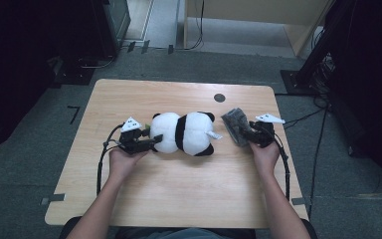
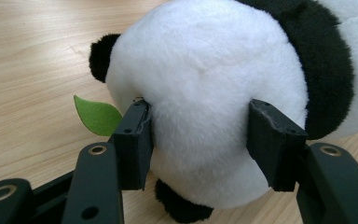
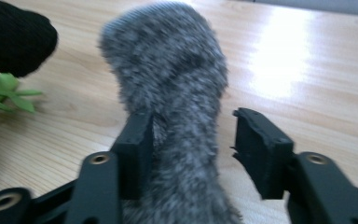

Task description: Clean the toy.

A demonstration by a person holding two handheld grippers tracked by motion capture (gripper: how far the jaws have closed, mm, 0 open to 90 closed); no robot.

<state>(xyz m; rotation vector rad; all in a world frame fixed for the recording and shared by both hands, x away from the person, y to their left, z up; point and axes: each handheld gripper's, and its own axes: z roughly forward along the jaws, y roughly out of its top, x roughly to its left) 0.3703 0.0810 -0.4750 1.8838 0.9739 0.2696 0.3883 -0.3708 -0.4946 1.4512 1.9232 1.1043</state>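
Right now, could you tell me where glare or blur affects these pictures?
Right gripper view: the grey furry piece is softly blurred, and white glare washes out the table behind it. Left gripper view: the panda toy is sharp. High view: even light, dark corners.

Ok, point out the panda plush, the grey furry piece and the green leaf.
panda plush (image 1: 183, 132): high view, white body.
grey furry piece (image 3: 172, 70): right gripper view, upper fur.
green leaf (image 2: 95, 115): left gripper view, leaf middle.

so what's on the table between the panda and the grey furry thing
In the high view the wood between the plush panda and the grey furry piece is bare, apart from the panda's small white tag pointing across the gap.
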